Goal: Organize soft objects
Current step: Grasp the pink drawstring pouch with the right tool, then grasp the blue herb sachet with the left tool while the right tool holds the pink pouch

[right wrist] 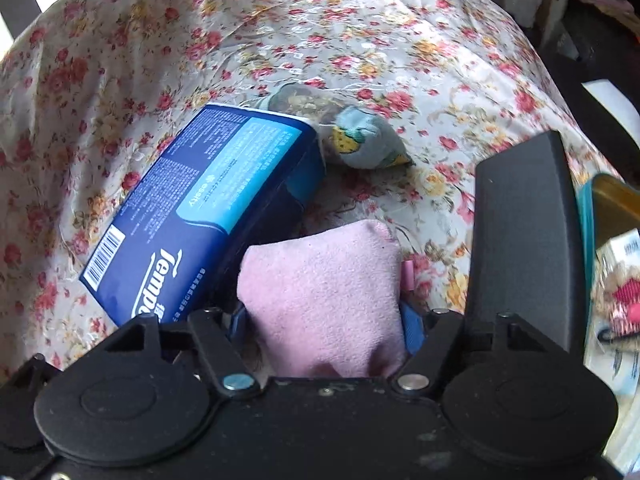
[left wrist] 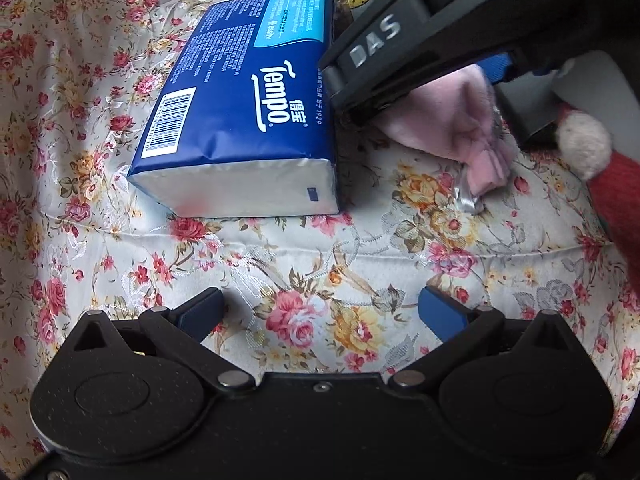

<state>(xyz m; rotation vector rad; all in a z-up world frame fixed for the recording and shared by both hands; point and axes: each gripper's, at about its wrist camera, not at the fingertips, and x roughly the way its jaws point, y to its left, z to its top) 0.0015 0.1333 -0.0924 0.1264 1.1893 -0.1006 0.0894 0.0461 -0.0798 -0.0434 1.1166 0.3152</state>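
While my right gripper [right wrist: 324, 320] sits low in the right wrist frame, I record its blue fingers [right wrist: 412, 328] closed onto a pink cloth [right wrist: 320, 292], which fills the gap between them and bulges forward at centre. From the left wrist view, that same gripper [left wrist: 400, 76] enters from the upper right, with the cloth [left wrist: 452, 128] hanging out of it and its lower folds touching the floral sheet [left wrist: 300, 248]. My left gripper [left wrist: 320, 312] lies at the bottom of its frame, fingers [left wrist: 440, 312] spread wide with nothing between them, only sheet beneath. A blue tissue pack [left wrist: 248, 108] rests flat on the sheet at upper centre-left, just beside the right gripper's tip; in the right wrist view the pack [right wrist: 208, 208] sits centre-left, beside the cloth, though I cannot tell whether they touch. A small patterned sock [right wrist: 360, 144] lies just past the pack's far corner, centre frame. At the right edge of the left wrist view I note a red knit item [left wrist: 616, 184] with a pale pompom [left wrist: 584, 144]. A black panel [right wrist: 524, 236] stands at right in the right wrist view; what it is I cannot tell.
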